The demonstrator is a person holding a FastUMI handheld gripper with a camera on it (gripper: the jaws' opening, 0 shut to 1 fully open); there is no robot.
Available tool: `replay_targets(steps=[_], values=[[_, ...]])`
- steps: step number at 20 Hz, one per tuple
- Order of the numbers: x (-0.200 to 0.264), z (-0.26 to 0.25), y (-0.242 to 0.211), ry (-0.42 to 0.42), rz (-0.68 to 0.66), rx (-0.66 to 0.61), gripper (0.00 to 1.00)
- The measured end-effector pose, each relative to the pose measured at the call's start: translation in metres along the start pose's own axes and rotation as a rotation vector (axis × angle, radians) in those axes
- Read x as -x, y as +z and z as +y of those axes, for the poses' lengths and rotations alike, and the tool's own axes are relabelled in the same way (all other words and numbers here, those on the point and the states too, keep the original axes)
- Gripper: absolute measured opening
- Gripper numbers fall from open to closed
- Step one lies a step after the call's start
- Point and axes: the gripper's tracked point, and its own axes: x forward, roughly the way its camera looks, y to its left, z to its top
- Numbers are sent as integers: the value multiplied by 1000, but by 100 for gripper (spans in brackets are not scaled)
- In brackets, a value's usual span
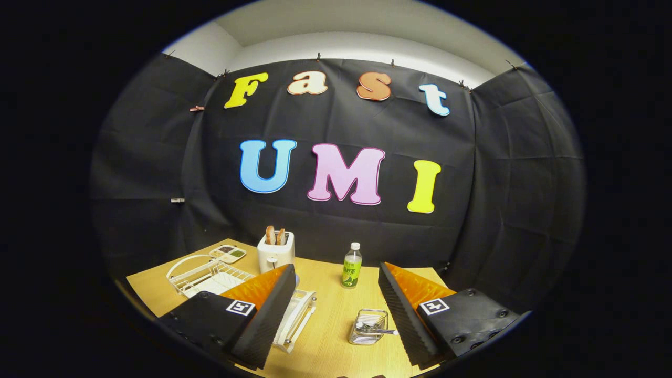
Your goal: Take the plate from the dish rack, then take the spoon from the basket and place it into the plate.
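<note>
Pale wood forms the table (pixel 325 336), above which the gripper (pixel 336 294) hangs with its fingers spread wide, gripping nothing. A small wire basket (pixel 368 326) with the spoon (pixel 379 330) in it sits just beside the right finger, while the white dish rack (pixel 296 317) lies partly behind the left finger; I cannot make out the plate. Beyond the fingers stand a white toaster (pixel 276 251) with bread slices, a green-labelled bottle (pixel 352 266), another white wire rack (pixel 207 275) and a divided tray (pixel 228 253).

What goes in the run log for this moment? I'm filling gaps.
gripper: open, holding nothing | spoon: in basket | dish rack: beside left finger
</note>
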Motion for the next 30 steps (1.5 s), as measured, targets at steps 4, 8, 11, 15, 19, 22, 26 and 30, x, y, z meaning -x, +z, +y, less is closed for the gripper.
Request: replay_targets(steps=[4, 8, 11, 15, 19, 22, 26, 30], values=[[-20, 14, 2, 16, 36, 19, 97], [-54, 37, -6, 42, 109, 46, 97], [-83, 52, -31, 52, 229, 58, 97], [-112, 66, -69, 70, 403, 61, 98], [-132, 77, -115, 56, 596, 24, 98], [-134, 94, -146, 43, 760, -74, 95], [-142, 107, -167, 25, 850, -122, 74], [-144, 110, -172, -7, 885, -79, 45]])
